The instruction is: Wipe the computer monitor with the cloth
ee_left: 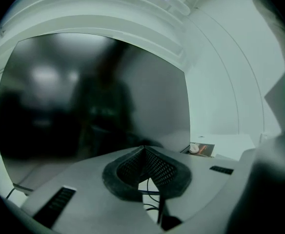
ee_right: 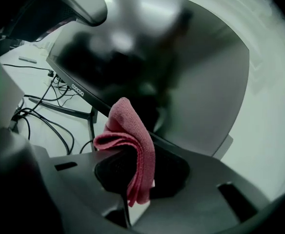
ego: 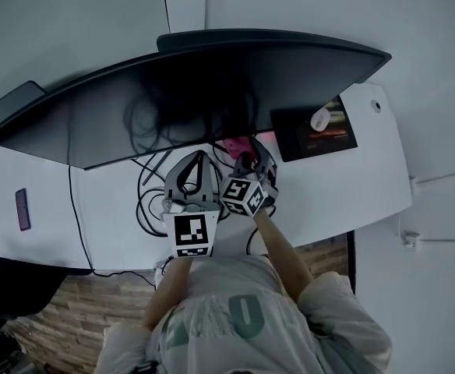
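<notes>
A wide curved dark monitor stands on the white desk, its screen off and reflecting the room. My right gripper is shut on a folded pink cloth, held just in front of the screen's lower edge. The cloth also shows as a pink patch below the monitor. My left gripper hovers beside the right one with its jaws shut and nothing between them, facing the dark screen.
Black cables coil on the desk under the monitor, near the stand legs. A dark pad with a white mouse lies at the right. A small purple item sits at the desk's left. Wood floor shows below.
</notes>
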`<state>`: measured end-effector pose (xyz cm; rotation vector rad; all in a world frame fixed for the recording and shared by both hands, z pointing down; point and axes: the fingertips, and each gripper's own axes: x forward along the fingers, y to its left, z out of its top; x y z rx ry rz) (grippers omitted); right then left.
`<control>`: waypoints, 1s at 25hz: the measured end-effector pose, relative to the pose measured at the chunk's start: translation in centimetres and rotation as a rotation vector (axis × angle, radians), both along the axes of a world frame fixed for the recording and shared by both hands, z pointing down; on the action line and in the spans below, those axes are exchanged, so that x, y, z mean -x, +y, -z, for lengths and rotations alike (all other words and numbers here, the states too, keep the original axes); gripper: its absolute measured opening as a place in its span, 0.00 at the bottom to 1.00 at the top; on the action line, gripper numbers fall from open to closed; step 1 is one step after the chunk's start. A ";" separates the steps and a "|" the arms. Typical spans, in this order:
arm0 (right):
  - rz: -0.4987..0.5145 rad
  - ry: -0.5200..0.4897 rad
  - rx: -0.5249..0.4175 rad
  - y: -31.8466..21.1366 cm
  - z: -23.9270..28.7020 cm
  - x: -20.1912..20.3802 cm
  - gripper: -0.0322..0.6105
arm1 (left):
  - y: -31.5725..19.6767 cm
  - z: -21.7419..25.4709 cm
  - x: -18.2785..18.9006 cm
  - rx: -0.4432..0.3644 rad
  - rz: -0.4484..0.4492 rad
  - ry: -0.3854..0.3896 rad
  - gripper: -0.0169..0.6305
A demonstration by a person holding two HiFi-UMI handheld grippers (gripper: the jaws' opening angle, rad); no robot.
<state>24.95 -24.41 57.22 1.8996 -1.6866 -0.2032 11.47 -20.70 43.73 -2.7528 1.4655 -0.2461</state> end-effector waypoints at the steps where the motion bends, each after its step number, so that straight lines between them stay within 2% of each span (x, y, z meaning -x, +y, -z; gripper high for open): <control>1: -0.008 0.002 -0.002 0.1 0.0 -0.9 0.14 | 0.0 -0.1 -0.7 0.001 -0.013 -0.002 0.05; 7: -0.055 0.007 -0.021 0.3 -0.1 -5.3 0.14 | -0.4 -1.0 -4.5 0.048 -0.059 0.045 0.05; 13: -0.094 0.014 -0.039 0.4 0.1 -9.6 0.14 | -0.4 -1.3 -8.4 0.053 -0.116 0.042 0.05; 18: -0.142 0.028 -0.053 0.8 0.1 -12.8 0.14 | 0.2 -1.5 -11.2 0.041 -0.187 0.012 0.05; 25: -0.204 0.021 -0.066 1.0 0.2 -15.5 0.14 | 0.2 -2.4 -12.6 0.047 -0.222 -0.022 0.05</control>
